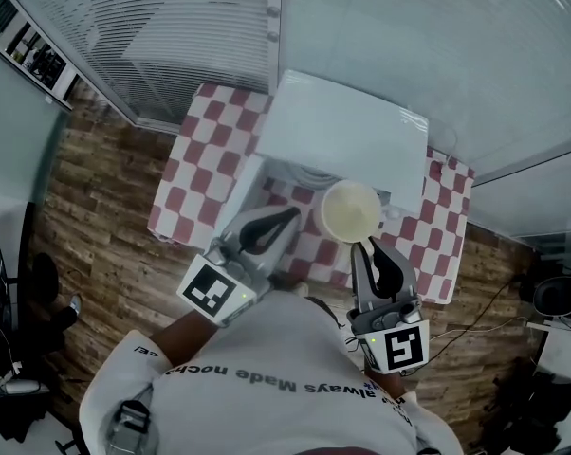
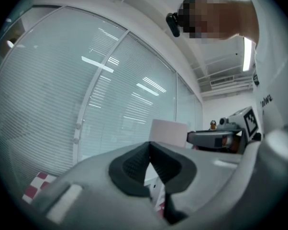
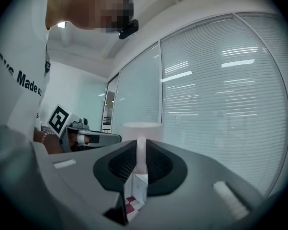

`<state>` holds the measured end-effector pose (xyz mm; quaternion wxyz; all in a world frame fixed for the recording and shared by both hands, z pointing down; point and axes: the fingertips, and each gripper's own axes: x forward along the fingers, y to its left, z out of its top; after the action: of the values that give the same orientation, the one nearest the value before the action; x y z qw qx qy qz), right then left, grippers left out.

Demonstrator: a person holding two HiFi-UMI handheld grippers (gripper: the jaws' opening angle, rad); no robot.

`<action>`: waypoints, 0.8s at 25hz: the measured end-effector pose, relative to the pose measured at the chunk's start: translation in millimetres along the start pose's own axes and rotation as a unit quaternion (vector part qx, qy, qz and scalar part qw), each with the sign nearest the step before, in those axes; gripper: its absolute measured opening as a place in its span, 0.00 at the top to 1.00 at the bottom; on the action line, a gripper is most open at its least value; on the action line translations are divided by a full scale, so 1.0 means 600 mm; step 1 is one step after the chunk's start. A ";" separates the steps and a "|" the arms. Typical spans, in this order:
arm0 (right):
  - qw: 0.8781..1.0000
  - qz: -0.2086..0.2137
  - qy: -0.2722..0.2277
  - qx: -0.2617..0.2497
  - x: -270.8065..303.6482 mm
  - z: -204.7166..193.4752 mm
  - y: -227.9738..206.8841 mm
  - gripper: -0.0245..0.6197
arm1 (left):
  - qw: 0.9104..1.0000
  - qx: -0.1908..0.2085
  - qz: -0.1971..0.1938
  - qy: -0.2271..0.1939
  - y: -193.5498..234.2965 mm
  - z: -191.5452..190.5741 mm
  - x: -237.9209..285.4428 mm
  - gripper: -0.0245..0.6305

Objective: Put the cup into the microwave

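Observation:
A white cup [image 1: 350,211] hangs in front of the white microwave [image 1: 357,136], mouth up toward the head camera. My right gripper [image 1: 365,247] is shut on the cup's near side. In the right gripper view a thin white part of the cup [image 3: 141,133] is pinched between the dark pads of that gripper [image 3: 140,153]. My left gripper [image 1: 287,216] hovers just left of the cup, shut on nothing; its pads meet in the left gripper view [image 2: 150,153]. That view also shows the cup [image 2: 168,132] and the right gripper [image 2: 216,139] beyond.
The microwave stands on a table with a red-and-white checked cloth [image 1: 198,173]. A white panel [image 1: 242,190] at its front left looks like the open door. Glass walls with blinds [image 1: 200,27] run behind, and wood floor [image 1: 91,207] lies to the left.

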<state>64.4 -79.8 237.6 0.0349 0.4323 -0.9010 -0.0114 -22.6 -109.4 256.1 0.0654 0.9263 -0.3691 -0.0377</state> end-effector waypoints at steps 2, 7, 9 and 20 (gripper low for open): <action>1.000 -0.001 -0.002 0.000 0.012 0.001 -0.007 0.90 | 1.000 0.000 -0.004 -0.003 0.010 0.004 0.011 0.96; 1.000 -0.001 0.003 -0.004 0.021 -0.006 -0.031 0.90 | 1.000 0.005 -0.009 -0.002 0.020 -0.001 0.038 0.96; 1.000 0.001 0.001 -0.005 0.019 -0.007 -0.043 0.90 | 1.000 0.002 -0.007 0.009 0.017 -0.006 0.049 0.96; 1.000 0.018 0.009 -0.010 0.011 -0.018 -0.104 0.90 | 1.000 0.003 0.009 -0.008 0.006 -0.004 0.111 0.96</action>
<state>109.7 -123.7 245.7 0.0476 0.4159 -0.9080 -0.0163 23.6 -157.5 257.3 0.0606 0.9227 -0.3782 -0.0433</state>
